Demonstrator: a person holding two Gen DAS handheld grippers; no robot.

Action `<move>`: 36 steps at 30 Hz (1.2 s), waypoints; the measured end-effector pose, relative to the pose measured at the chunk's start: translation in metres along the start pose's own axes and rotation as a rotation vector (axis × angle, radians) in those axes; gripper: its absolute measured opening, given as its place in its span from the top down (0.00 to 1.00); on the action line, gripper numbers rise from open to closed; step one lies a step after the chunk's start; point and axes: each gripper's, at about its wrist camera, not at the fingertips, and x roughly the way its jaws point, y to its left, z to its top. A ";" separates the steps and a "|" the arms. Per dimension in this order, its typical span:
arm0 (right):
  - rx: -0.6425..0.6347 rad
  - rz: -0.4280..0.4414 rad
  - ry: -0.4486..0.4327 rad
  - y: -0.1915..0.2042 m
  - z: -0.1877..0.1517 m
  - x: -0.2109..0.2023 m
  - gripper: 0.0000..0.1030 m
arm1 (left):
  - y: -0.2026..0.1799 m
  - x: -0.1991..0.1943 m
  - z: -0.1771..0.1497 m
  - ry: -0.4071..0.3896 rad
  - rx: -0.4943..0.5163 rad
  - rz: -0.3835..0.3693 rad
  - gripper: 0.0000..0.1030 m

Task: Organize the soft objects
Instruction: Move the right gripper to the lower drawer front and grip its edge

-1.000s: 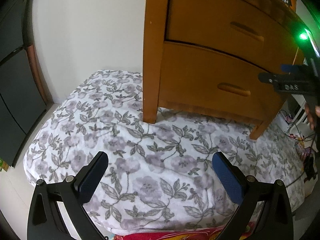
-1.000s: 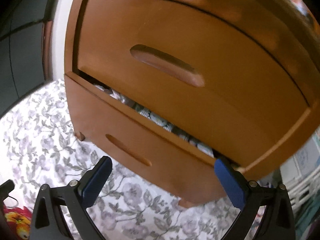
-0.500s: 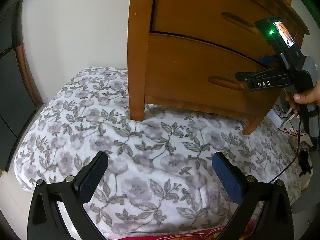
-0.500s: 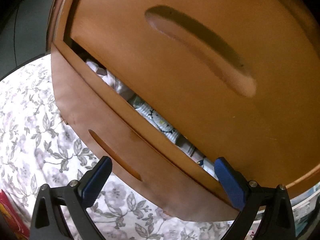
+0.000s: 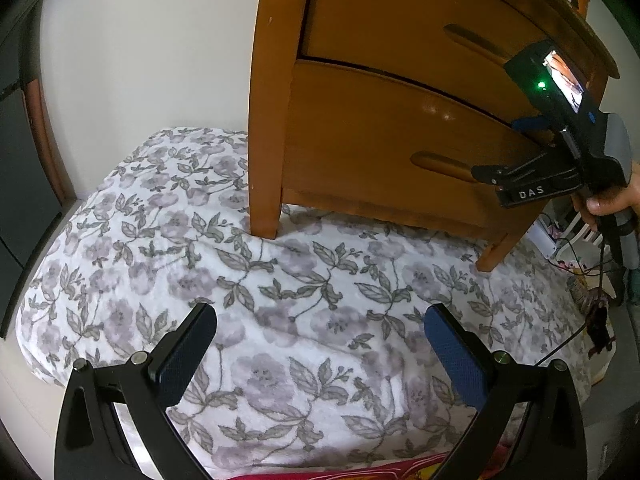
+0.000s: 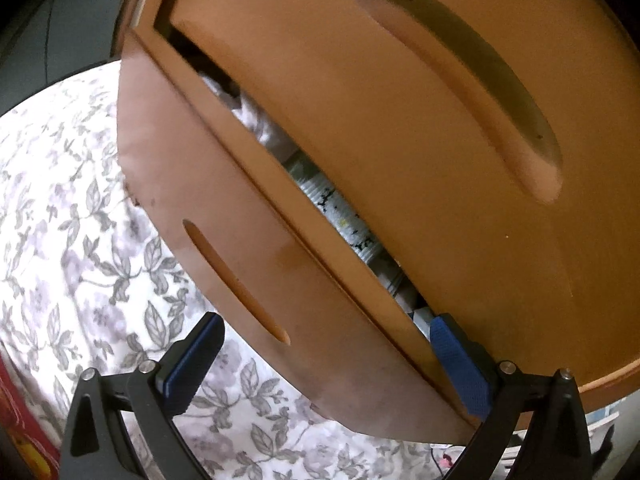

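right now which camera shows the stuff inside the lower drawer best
The right wrist view. It looks into the gap above the lower drawer, where white and patterned fabric shows. In the left wrist view the same drawer looks nearly closed from the side, and nothing inside it can be seen.

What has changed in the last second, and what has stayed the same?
The right gripper moved in close to the lower drawer, with one fingertip now at the drawer's top edge. Nothing has been gripped yet. The left gripper drifted only a little and stays open over the floral blanket. The drawer is still slightly open, with fabric inside.
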 end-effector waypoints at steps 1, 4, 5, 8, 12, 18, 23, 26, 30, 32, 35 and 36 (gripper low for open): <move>-0.009 0.010 0.003 0.000 0.000 0.000 0.00 | 0.001 0.001 0.000 0.002 -0.003 -0.003 0.00; -0.049 0.028 0.021 0.000 -0.002 0.001 0.00 | 0.002 0.003 0.000 0.012 -0.008 -0.010 0.00; -0.066 0.030 0.030 0.001 -0.002 0.002 0.00 | 0.002 0.004 0.000 0.015 -0.011 -0.012 0.00; -0.079 0.055 0.035 -0.001 -0.002 0.000 0.00 | 0.004 0.006 0.000 0.022 -0.020 -0.019 0.00; -0.095 0.059 0.034 0.000 -0.004 -0.003 0.00 | 0.005 0.008 0.000 0.029 -0.027 -0.026 0.00; -0.122 0.064 0.044 -0.004 -0.005 -0.010 0.13 | 0.008 0.010 0.000 0.039 -0.040 -0.036 0.00; -0.115 0.071 0.043 -0.011 -0.003 -0.012 0.24 | 0.008 0.012 0.000 0.046 -0.042 -0.043 0.00; -0.129 0.075 0.043 -0.014 -0.003 -0.014 0.31 | 0.009 0.014 0.000 0.051 -0.045 -0.046 0.00; -0.088 0.076 0.036 -0.019 0.001 -0.013 0.38 | 0.011 0.015 0.000 0.053 -0.050 -0.048 0.00; -0.091 0.071 0.022 -0.014 0.005 -0.013 0.38 | 0.012 0.015 0.000 0.056 -0.055 -0.051 0.00; -0.100 0.065 0.010 -0.009 0.009 -0.011 0.39 | 0.013 0.017 0.000 0.064 -0.063 -0.057 0.00; -0.098 0.065 0.009 -0.008 0.011 -0.010 0.39 | 0.013 0.018 0.000 0.065 -0.065 -0.059 0.00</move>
